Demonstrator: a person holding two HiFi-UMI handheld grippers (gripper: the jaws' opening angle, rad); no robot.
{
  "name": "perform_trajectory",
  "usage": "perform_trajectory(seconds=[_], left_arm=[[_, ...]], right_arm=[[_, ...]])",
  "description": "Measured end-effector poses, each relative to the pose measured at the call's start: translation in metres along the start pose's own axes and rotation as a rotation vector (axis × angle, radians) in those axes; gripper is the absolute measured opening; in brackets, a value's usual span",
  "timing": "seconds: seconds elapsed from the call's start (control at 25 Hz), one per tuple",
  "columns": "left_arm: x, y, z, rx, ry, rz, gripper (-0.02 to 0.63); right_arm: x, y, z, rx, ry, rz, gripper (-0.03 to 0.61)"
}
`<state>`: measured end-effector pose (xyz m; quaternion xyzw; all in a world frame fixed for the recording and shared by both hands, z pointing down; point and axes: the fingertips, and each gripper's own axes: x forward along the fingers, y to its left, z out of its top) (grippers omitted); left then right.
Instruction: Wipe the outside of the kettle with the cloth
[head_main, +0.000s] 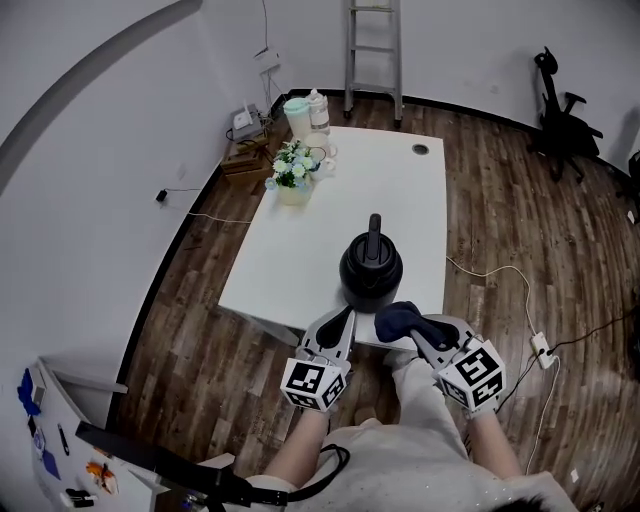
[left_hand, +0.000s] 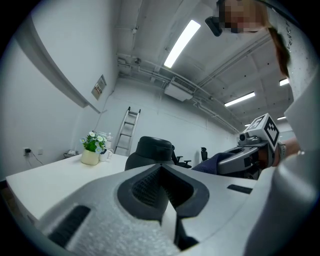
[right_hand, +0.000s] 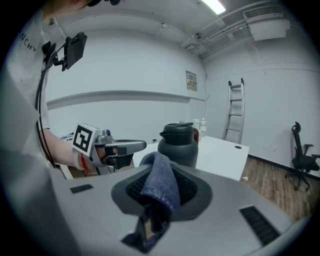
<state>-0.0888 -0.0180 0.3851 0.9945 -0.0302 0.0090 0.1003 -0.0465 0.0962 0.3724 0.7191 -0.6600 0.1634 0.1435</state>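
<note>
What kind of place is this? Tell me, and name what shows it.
Most likely a sparse office or workroom: a white desk with a cable hole, a black office chair on wood-pattern flooring, and a ladder by the far wall, under strip ceiling lights.

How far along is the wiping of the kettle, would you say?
Done: the cloth is clamped in the jaws of the right gripper. In hand: it is held near the kettle, apparently not yet touching. The left gripper is shut and empty. Left: all the wiping of the outside.
</note>
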Motion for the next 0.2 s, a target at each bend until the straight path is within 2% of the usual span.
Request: perform_trajectory(seconds=[0.2], left_arm=[[-0.008, 0.012, -0.018, -0.022, 0.044, 0.015, 0.003]], right_arm=[[0.005, 0.006, 0.0, 0.008, -0.002, -0.001, 0.063]])
